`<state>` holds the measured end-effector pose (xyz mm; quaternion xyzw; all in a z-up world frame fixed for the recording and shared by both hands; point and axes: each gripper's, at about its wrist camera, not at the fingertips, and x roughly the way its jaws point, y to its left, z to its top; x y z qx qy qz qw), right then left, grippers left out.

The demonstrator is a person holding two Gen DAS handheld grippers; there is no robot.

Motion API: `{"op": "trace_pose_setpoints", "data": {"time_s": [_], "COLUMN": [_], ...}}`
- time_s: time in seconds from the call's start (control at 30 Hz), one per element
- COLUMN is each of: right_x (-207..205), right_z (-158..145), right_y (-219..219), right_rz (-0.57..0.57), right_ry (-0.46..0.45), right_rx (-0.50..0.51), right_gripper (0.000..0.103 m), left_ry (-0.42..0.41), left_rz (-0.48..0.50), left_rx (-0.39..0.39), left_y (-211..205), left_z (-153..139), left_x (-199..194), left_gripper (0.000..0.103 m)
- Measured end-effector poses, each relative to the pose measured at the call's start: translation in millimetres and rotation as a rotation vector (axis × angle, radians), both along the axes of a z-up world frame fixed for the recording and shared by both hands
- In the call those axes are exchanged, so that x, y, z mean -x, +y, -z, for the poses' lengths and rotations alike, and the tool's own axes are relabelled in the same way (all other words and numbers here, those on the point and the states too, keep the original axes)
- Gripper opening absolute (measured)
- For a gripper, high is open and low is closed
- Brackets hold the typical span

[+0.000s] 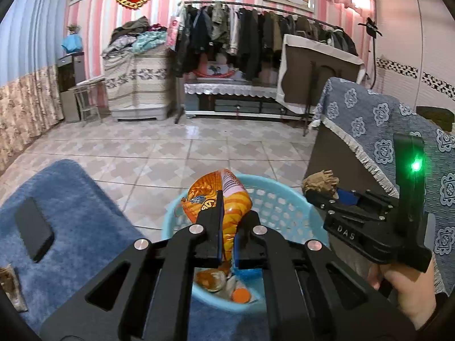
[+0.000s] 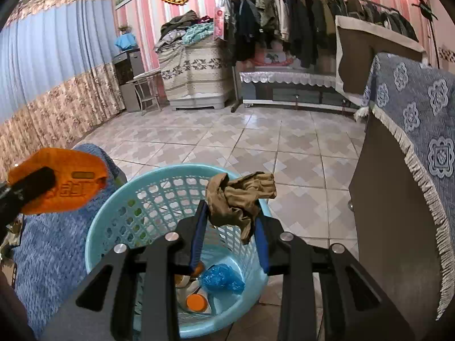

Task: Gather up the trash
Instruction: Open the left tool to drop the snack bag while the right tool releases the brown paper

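Observation:
My left gripper (image 1: 231, 218) is shut on an orange striped snack bag (image 1: 216, 193), held above a light blue plastic basket (image 1: 273, 183). In the right wrist view, my right gripper (image 2: 230, 207) is shut on a crumpled brown scrap (image 2: 239, 196) over the same basket (image 2: 113, 207). Inside lie a blue plastic bag (image 2: 221, 278), an orange-capped container (image 2: 196, 302) and other bits. The left wrist view shows the right gripper (image 1: 314, 190) at the right, held by a hand (image 1: 409, 287). The orange bag (image 2: 59, 180) shows at the left of the right wrist view.
The basket stands on a tiled floor (image 1: 176, 147) beside a blue fluffy rug (image 1: 79, 207) that has a flat black object (image 1: 34, 228) on it. A cabinet draped in blue patterned cloth (image 1: 378, 125) rises close on the right. A clothes rack (image 1: 256, 37) lines the far wall.

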<state>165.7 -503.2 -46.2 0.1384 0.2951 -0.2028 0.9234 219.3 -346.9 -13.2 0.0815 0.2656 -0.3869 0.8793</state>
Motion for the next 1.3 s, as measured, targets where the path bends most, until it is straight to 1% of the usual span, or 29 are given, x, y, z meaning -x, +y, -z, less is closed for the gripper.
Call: {"op": "trace_pose_setpoints", "data": {"time_s": [0.23,0.37,0.47,0.5,0.53,0.57,0.6,0.67,0.7,0.73,0.77,0.83,1.03,1.23,1.3], "right_x": [-5.3,-8.2,-10.2,-10.6,-10.6,-10.8,-11.5,-14.6,-15.7,-15.9,-16.9,-19.2,-28.5,-41.2,-43.1], "right_z": [7.9,12.1,14.8,15.4,15.6,15.8,16.1,15.4,15.8,16.4,16.8,17.4,17.1,18.0,18.0], "right_y": [-6.9,-7.5,-8.9,-9.2,-9.0,-8.8,-7.7,-7.0,-5.7,-4.5,-2.8,-1.2,13.1,23.9,25.5], "right_rz": [0.010,0.009,0.007,0.007,0.006,0.005,0.001,-0.007,-0.011,-0.014,-0.018,-0.021,-0.030,-0.029,-0.019], "right_ry": [0.014,0.035,0.045,0.046,0.046,0.046,0.047,0.051,0.054,0.057,0.059,0.064,0.072,0.082,0.076], "right_rx": [-0.024,-0.033,-0.039,-0.042,-0.045,-0.046,-0.046,-0.042,-0.039,-0.037,-0.036,-0.031,-0.011,0.015,0.012], "right_gripper": [0.032,0.032,0.032,0.032,0.032,0.032,0.032,0.032,0.032,0.032,0.032,0.032,0.032,0.033,0.033], "left_ry": [0.043,0.071,0.069,0.072,0.073,0.076,0.079,0.081,0.079,0.077,0.072,0.058,0.005,-0.027,-0.038], "left_rz": [0.029,0.018,-0.001,-0.010,-0.016,-0.026,-0.032,-0.044,-0.056,-0.065,-0.081,-0.117,-0.205,-0.285,-0.314], "left_rx": [-0.025,-0.062,-0.079,-0.082,-0.084,-0.085,-0.084,-0.091,-0.097,-0.099,-0.098,-0.093,-0.101,-0.097,-0.095], "left_y": [-28.1,-35.0,-32.5,-30.2,-28.6,-25.1,-21.3,-17.6,-15.2,-13.8,-9.7,-0.2,23.7,47.2,55.7], "left_z": [20.2,34.3,42.4,44.8,46.3,48.2,49.6,51.8,52.4,52.4,52.0,49.2,39.1,34.1,34.4], "left_x": [-13.1,-28.3,-34.7,-36.4,-37.7,-40.4,-42.6,-46.0,-47.8,-48.2,-49.9,-53.2,-62.2,-67.9,-67.7], "left_gripper": [0.003,0.004,0.009,0.016,0.026,0.031,0.033,0.034,0.038,0.046,0.050,0.065,0.083,0.095,0.097]}}
